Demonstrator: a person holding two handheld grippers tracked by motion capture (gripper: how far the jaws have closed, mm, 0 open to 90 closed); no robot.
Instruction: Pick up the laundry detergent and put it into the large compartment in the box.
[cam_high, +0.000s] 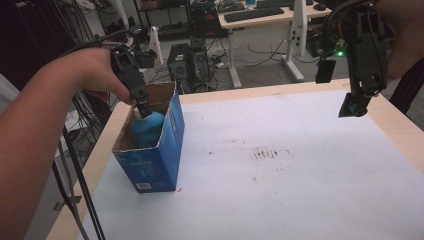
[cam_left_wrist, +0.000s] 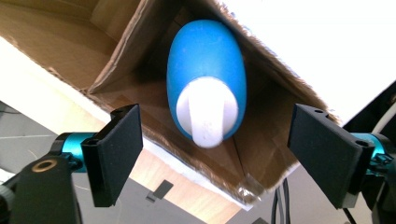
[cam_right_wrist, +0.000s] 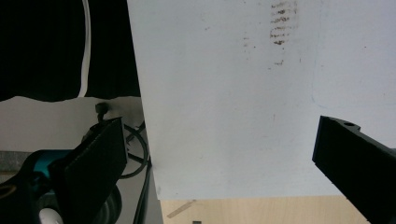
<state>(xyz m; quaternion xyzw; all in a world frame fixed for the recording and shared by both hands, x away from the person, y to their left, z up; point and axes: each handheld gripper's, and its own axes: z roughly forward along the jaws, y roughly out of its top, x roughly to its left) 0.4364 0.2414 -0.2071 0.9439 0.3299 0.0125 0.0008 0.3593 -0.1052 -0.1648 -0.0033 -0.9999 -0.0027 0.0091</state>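
One blue bottle (cam_left_wrist: 205, 79) stands in a box (cam_high: 165, 150) at the white surface's (cam_high: 300, 190) left edge; left tongs (cam_high: 144, 111) and right tongs (cam_high: 354, 107) gape empty. Desks (cam_high: 260, 17) stand beyond.

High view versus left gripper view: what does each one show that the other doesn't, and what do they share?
High view alone: the blue printed outside of the open cardboard box, the white sheet covering the wooden table with its dark smudge, and the right tool held above the far right corner.

Left gripper view alone: the box's brown inner walls and the left tool with both black pads spread apart, gripping nothing.

Both: the blue bottle with white cap standing inside the box.
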